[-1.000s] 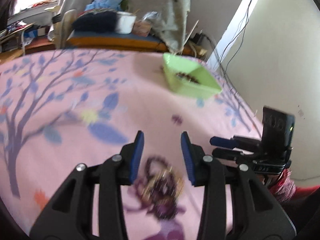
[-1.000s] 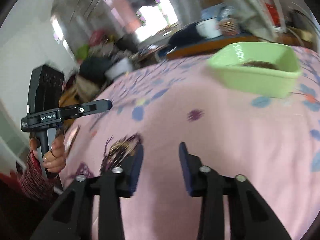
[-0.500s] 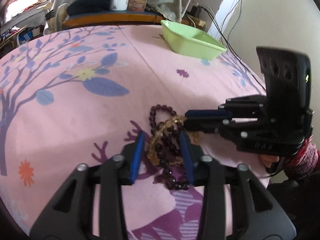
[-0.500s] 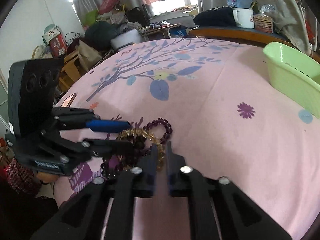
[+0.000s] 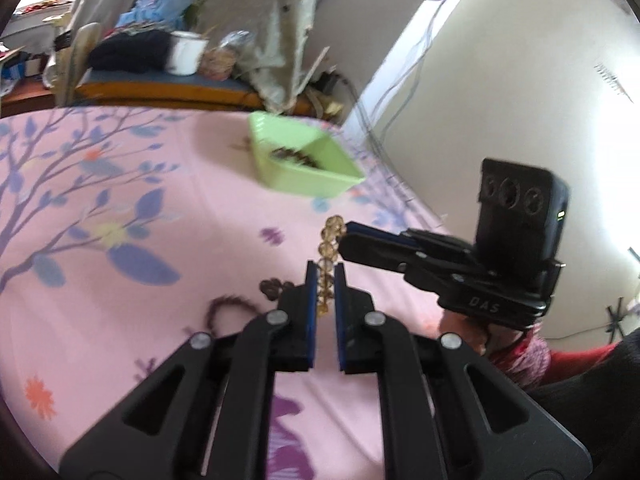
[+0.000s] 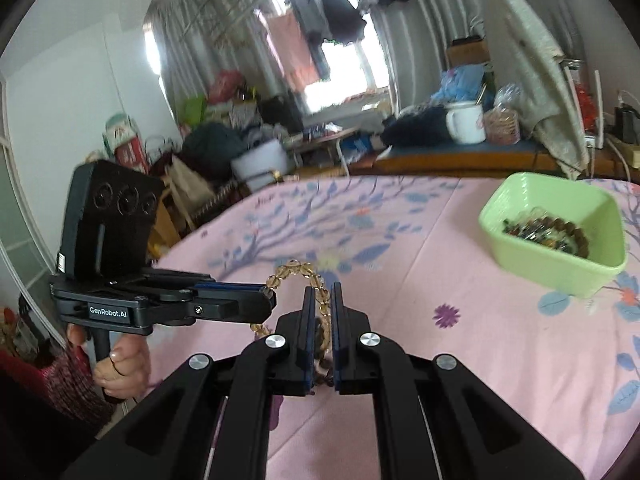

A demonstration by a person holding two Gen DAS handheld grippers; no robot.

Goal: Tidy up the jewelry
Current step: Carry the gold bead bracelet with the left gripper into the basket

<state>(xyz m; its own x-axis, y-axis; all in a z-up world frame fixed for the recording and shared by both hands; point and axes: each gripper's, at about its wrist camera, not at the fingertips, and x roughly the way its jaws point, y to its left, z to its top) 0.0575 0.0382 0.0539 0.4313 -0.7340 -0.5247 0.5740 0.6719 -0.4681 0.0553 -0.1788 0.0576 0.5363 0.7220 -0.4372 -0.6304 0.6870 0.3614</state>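
Note:
An amber bead bracelet (image 5: 328, 256) is held up off the pink flowered cloth (image 5: 120, 208) by both grippers. My left gripper (image 5: 326, 276) is shut on one side of it. My right gripper (image 6: 321, 300) is shut on the other side of the amber bracelet (image 6: 298, 269). Each gripper shows in the other's view, the right gripper (image 5: 360, 240) coming in from the right and the left gripper (image 6: 256, 300) from the left. A dark purple bead bracelet (image 5: 228, 306) lies on the cloth below. A light green tray (image 5: 304, 160) with several bracelets inside sits farther back; it also shows in the right wrist view (image 6: 556, 224).
A white mug (image 6: 466, 122) and a basket stand on a blue-topped bench (image 6: 460, 158) beyond the cloth, next to draped grey fabric (image 5: 280, 40). Cables hang by the wall at the right (image 5: 396, 92). Clutter fills the room at the back left (image 6: 224, 140).
Both grippers closed on the amber bracelet and lifted it off the cloth, away from the dark purple one. The left gripper was open around the pile before.

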